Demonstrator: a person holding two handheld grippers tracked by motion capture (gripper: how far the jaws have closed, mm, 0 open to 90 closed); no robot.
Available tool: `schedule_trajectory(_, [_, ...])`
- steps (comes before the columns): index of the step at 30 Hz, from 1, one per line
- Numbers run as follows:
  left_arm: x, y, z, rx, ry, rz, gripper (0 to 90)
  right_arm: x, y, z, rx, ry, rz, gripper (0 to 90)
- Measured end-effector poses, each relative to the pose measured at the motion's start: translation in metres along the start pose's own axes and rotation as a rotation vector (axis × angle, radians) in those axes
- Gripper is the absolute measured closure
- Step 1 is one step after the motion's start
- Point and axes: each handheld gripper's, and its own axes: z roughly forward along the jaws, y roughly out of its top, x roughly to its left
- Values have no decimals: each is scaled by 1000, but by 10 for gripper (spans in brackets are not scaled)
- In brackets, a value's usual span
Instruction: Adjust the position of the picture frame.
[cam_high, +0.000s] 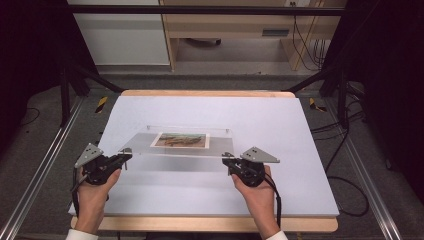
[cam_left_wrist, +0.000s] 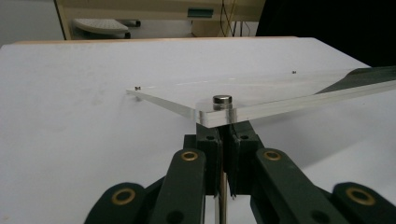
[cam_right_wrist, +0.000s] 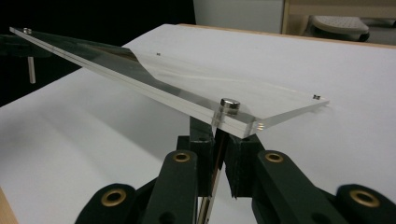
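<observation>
A clear acrylic plate (cam_high: 150, 145) with a small landscape picture (cam_high: 180, 140) under it is tilted, its near edge raised off the white table cover (cam_high: 210, 110). My left gripper (cam_high: 125, 158) is shut on the thin metal pin (cam_left_wrist: 223, 186) that hangs under the plate's near left corner. My right gripper (cam_high: 229, 161) is shut on the matching pin (cam_right_wrist: 211, 186) under the near right corner. In the left gripper view the jaws (cam_left_wrist: 224, 135) meet just beneath the plate (cam_left_wrist: 261, 93) and a round metal cap (cam_left_wrist: 222, 100). The right gripper view shows the jaws (cam_right_wrist: 219, 140) likewise under the plate (cam_right_wrist: 177, 88) and cap (cam_right_wrist: 229, 103).
The white cover lies over a wooden table (cam_high: 210, 224), with bare white surface around the plate. Black frame posts (cam_high: 65, 85) stand at both sides, and cables (cam_high: 345, 150) run on the floor at the right. Pale wooden furniture (cam_high: 235, 25) stands behind the table.
</observation>
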Motion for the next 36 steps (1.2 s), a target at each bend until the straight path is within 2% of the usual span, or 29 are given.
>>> schedule_trajectory(6, [-25,12,13,-42,-22,23,844,-21,6,-22,-26,-20,-10,824])
schedule_trajectory(12, [-44,19,34,-48,-50,35,842,-44,8,-41,-28,-34,-13,823])
schedule_trajectory(18, [-58,22,52,-50,-65,48,841,-63,7,-52,-31,-56,-19,820])
schedule_trajectory(22, [-62,26,61,-48,-67,60,840,-72,6,-55,-29,-68,-15,819])
schedule_trajectory(27, [-62,27,71,-52,-61,71,840,-80,4,-52,-31,-70,-10,817])
schedule_trajectory(36, [-59,17,79,-28,-55,72,836,-88,-3,-40,4,-77,-13,812])
